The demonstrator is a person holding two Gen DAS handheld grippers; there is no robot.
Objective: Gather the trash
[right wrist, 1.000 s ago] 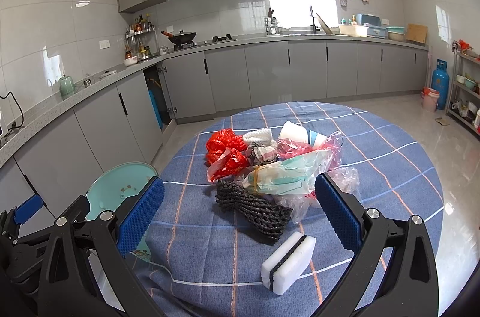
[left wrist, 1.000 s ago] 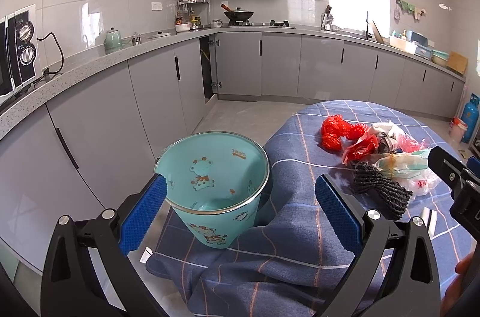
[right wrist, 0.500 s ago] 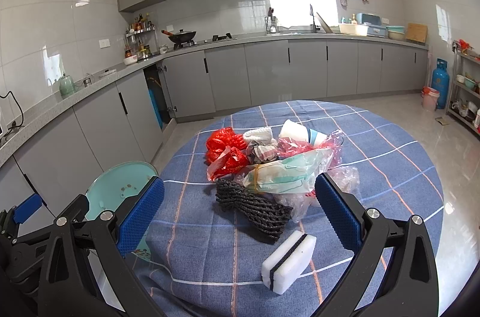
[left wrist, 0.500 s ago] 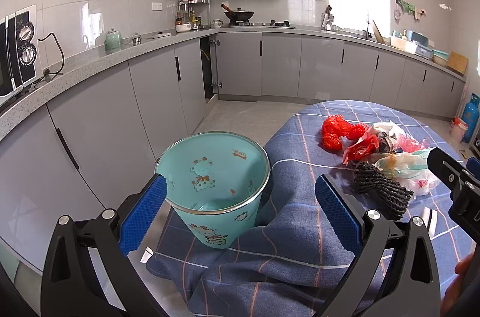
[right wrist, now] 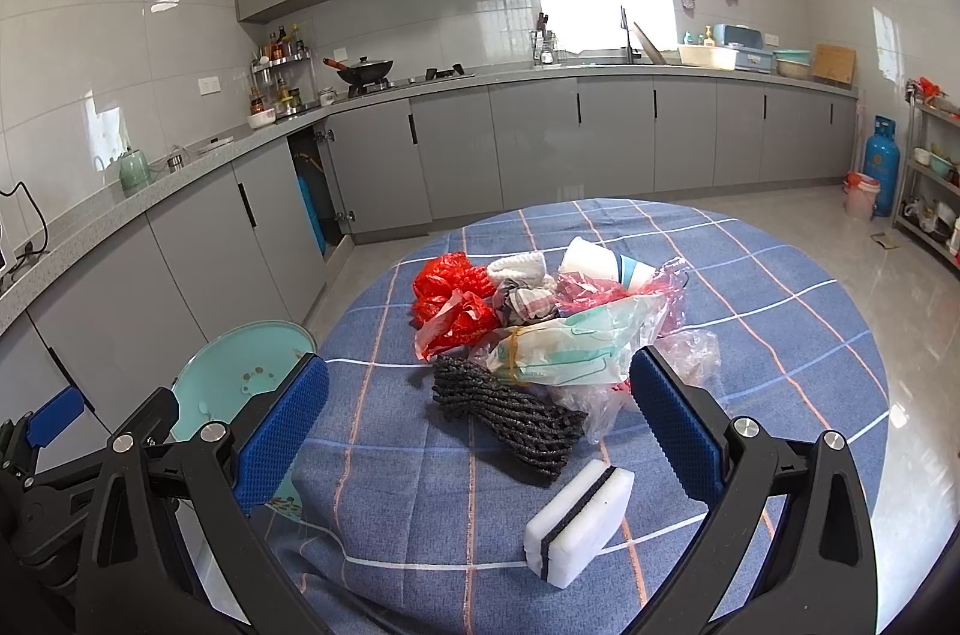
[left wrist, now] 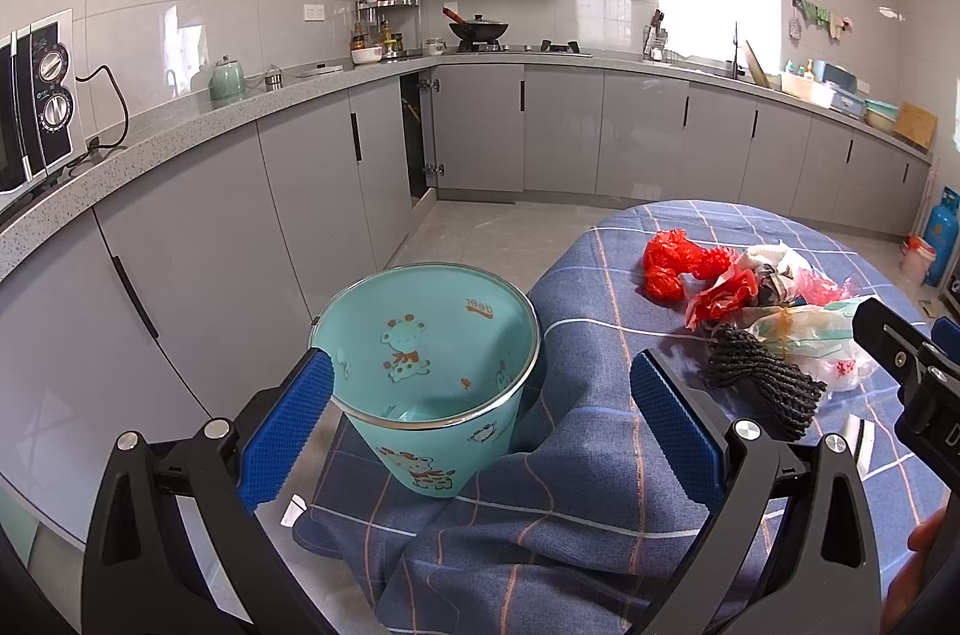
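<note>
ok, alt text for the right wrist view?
Open right gripper hovers over a heap of trash on a blue checked tablecloth, a white sponge nearest. A teal bin stands left, kitchen cabinets behind.

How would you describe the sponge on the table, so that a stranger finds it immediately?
Find the round table with the blue checked tablecloth. Nearer than the trash pile lies the sponge, apart from it. It alone is a neat white block with a dark stripe.
</note>
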